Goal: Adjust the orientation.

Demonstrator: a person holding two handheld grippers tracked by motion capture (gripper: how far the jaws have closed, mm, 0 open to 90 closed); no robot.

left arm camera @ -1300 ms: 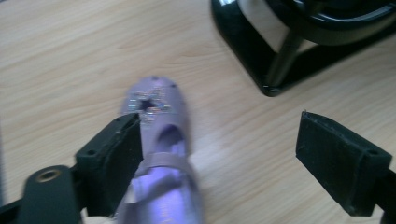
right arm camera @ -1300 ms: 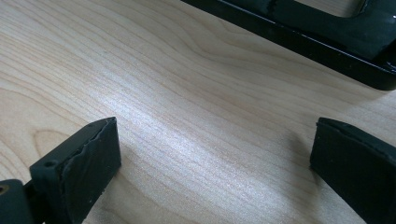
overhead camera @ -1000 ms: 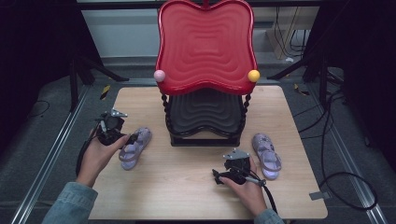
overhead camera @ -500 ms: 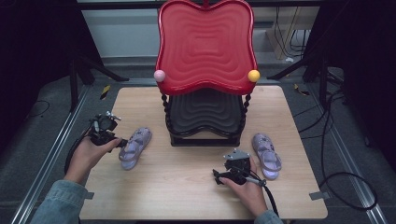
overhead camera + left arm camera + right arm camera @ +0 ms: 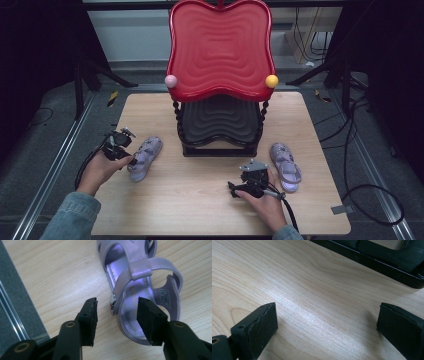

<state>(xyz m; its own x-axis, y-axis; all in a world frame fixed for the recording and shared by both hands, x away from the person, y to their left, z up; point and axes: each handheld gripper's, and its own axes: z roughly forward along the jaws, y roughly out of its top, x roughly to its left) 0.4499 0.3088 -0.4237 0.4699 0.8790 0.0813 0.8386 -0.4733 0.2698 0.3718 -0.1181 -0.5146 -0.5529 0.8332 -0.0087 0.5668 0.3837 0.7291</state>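
Jaws of the left gripper (image 5: 117, 315) have just been closing and straddle the side wall of the sandal (image 5: 140, 290) near the table's (image 5: 200, 210) left edge, not yet pinching. Right gripper (image 5: 248, 186) rests released. Step: grasping. Next: clamp, then lift.

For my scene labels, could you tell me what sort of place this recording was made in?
Probably a recording lab or studio rather than a home: a bare wooden table ringed by dark stand legs, loose cables on grey floor, and a staged red-and-black rack with purple sandals.
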